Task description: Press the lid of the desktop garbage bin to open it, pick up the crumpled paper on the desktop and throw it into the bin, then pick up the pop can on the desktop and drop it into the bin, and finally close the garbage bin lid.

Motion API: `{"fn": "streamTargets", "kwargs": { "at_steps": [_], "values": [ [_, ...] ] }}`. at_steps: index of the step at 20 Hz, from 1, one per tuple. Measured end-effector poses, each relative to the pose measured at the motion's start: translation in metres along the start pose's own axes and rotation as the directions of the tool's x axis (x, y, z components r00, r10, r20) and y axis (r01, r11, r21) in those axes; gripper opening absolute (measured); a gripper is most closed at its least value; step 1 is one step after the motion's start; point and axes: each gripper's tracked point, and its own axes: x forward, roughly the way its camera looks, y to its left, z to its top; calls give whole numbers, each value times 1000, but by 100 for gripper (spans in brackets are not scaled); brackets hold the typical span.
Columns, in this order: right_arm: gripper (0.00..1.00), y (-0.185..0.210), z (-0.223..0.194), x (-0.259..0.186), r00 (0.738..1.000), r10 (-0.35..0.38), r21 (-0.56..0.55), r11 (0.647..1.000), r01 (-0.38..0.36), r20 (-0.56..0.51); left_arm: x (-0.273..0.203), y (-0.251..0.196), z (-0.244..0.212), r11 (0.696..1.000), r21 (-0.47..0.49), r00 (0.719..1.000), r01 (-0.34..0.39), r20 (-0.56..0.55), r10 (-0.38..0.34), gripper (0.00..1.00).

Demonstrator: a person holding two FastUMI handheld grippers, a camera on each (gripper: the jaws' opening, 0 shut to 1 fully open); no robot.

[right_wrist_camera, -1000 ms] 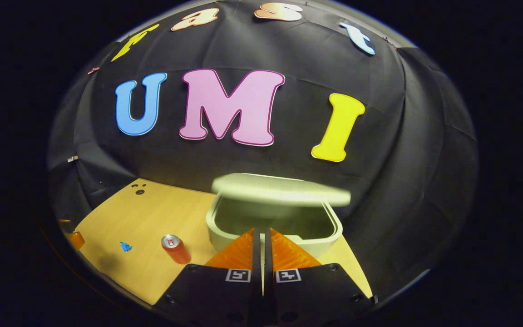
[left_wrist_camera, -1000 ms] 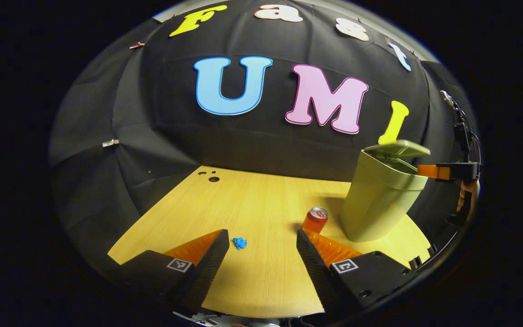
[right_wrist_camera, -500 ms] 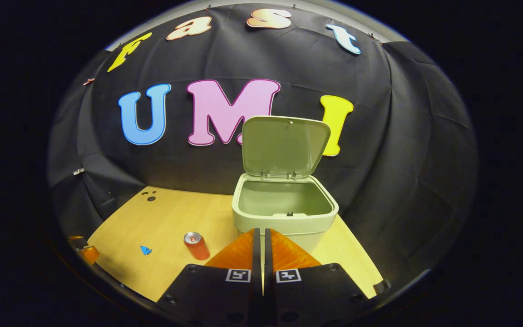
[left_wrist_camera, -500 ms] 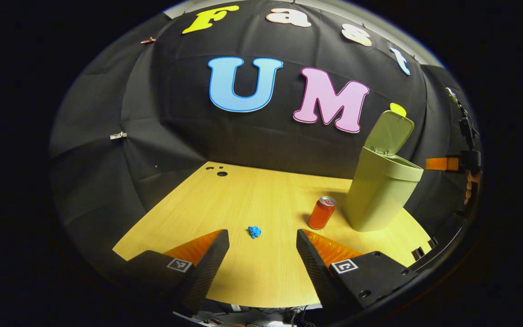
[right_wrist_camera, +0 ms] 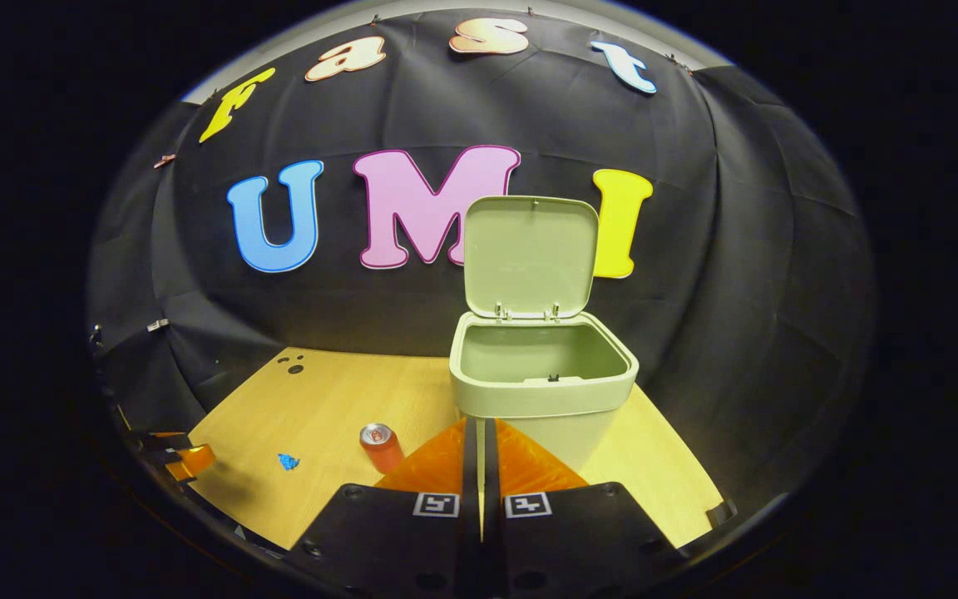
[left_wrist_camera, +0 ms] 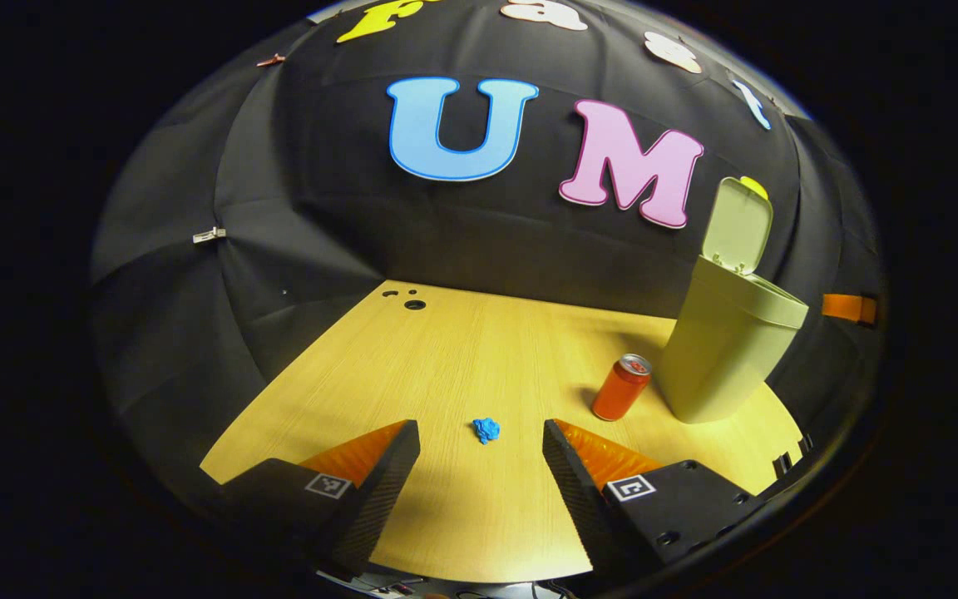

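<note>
Bin: stands at the right of the desk near the far wall, mouth bare and ready to take rubbish.
Lid: tipped up and back on its hinge, so I judge the pressing step done.
Paper: small crumpled ball lying on the desk just ahead of my left gripper, in line with the gap between the fingers.
Left fingers: spread wide and holding nothing, set that way, I judge, to come down around the paper.
Can: upright just left of the bin, apart from the paper; it waits its turn.
Right gripper: fingers pressed together on nothing, pointing at the bin's near wall, out of my left's way.
</note>
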Motion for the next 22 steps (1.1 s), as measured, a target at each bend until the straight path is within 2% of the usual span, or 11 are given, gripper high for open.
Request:
{"fn": "streamTargets", "kwargs": {
  "at_steps": [6, 7, 8, 9, 10, 11, 12, 14, 15, 22],
  "values": [
    [5, -18, -31, 16, 997, 14, 34, 999, -12, -76, 61, 7, -19, 999, 3, 994, -39, -101, 39, 96],
    [10, -19, -34, 20, 996, 16, 39, 999, -13, -84, 70, 6, -22, 999, 2, 992, -42, -116, 42, 96],
    [17, -17, -38, 21, 995, 36, 50, 998, -31, -94, 79, 5, -26, 999, 2, 990, -44, -133, 44, 96],
    [34, -15, -42, 23, 993, 51, 55, 997, -45, -102, 86, 4, -31, 999, 4, 987, -45, -151, 45, 96],
    [42, -14, -45, 26, 992, 60, 54, 997, -54, -108, 93, 1, -35, 999, 7, 985, -43, -168, 44, 96],
    [56, -14, -50, 28, 991, 63, 50, 997, -58, -115, 100, -1, -39, 999, 12, 983, -40, -180, 42, 96],
    [60, -10, -55, 29, 989, 79, 50, 996, -73, -126, 108, -4, -41, 999, 18, 980, -39, -193, 42, 96],
    [90, -6, -68, 29, 984, 91, 39, 996, -85, -155, 121, -6, -46, 999, 29, 977, -35, -211, 41, 96],
    [100, -5, -71, 28, 981, 94, 33, 995, -90, -168, 125, -7, -50, 999, 30, 975, -34, -221, 40, 96],
    [99, 6, -101, 25, 959, 121, -15, 992, -129, -255, 164, -10, -77, 999, 16, 951, -40, -306, 43, 96]
  ]
}}
